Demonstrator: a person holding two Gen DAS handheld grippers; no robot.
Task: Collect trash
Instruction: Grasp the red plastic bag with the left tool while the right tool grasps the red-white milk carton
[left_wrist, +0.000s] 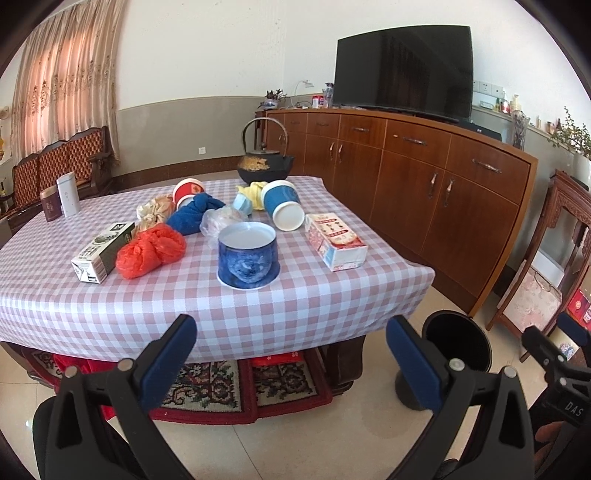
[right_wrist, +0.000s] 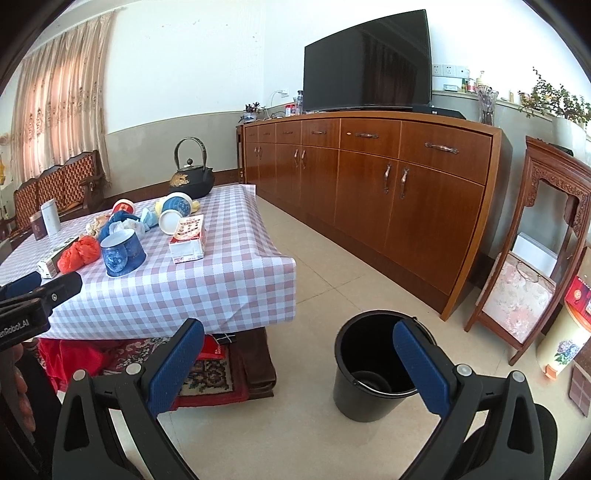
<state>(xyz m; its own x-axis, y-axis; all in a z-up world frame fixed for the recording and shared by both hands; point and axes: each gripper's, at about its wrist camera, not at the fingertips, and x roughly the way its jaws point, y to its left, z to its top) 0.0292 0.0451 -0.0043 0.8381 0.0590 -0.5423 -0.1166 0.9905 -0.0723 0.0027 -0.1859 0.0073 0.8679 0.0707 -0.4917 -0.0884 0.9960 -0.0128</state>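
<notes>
Checked tablecloth (left_wrist: 207, 306) strewn with trash.
My left gripper (left_wrist: 291, 354) and right gripper (right_wrist: 299, 363) both gape empty; black bucket (right_wrist: 373, 400) stands beside the table's near corner.

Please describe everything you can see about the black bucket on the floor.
The black bucket stands upright on the pale tiled floor, to the right of the table with the checked cloth and apart from it. It looks like smooth plastic, round, slightly narrower toward the base, with a thin handle lying down along its rim. Its mouth is open; inside, only the dark bottom shows, no trash visible. Nothing touches it; the right gripper is open above it.
</notes>
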